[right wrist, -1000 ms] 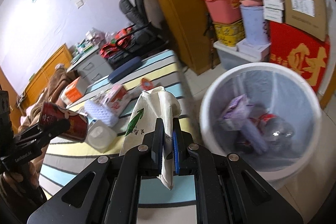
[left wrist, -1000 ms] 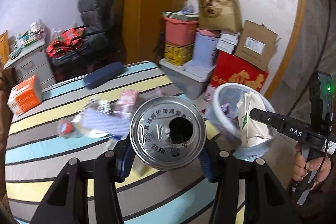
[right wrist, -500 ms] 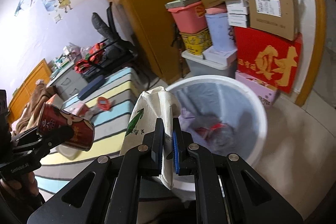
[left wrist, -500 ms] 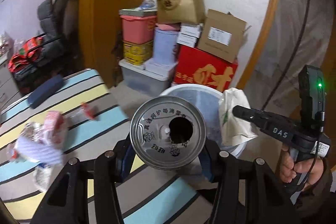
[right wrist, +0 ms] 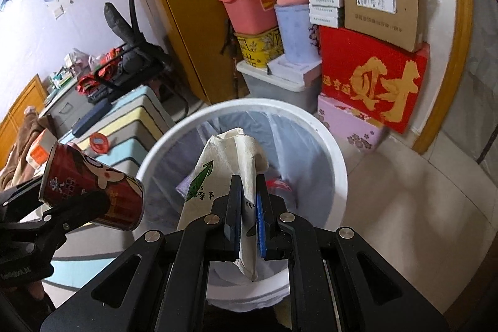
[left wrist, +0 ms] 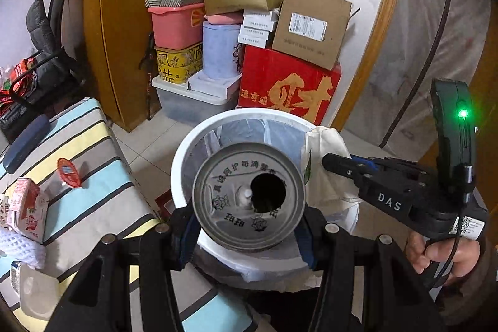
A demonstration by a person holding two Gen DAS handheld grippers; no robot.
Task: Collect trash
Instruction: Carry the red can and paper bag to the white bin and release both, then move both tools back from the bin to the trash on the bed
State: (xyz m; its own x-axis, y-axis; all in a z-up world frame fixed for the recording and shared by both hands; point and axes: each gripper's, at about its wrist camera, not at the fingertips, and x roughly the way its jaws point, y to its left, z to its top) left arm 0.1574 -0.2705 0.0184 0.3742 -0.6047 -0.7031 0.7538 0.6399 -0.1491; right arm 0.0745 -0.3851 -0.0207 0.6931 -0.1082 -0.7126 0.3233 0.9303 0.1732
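My left gripper (left wrist: 247, 235) is shut on an opened drink can (left wrist: 249, 201), whose silver top faces the camera. From the right wrist view the can (right wrist: 93, 189) is red and lies tilted in the left gripper (right wrist: 77, 207) over the left rim of the bin. My right gripper (right wrist: 248, 207) is shut on a crumpled white paper bag (right wrist: 224, 164) with a green arrow print. The right gripper (left wrist: 339, 164) holds the bag (left wrist: 323, 145) above the white bin (left wrist: 186, 145), which has a plastic liner. Some trash lies inside the bin (right wrist: 311, 126).
A striped surface (left wrist: 93, 176) to the left carries a red lid (left wrist: 69, 172), a small carton (left wrist: 23, 207) and other litter. Behind the bin stand a red box (left wrist: 289, 89), stacked tubs and cartons, and a wooden wardrobe (left wrist: 130, 21). Tiled floor lies to the right.
Both grippers have swung right, away from the striped surface, and now hang over the bin. The can and the paper bag stay gripped as before.
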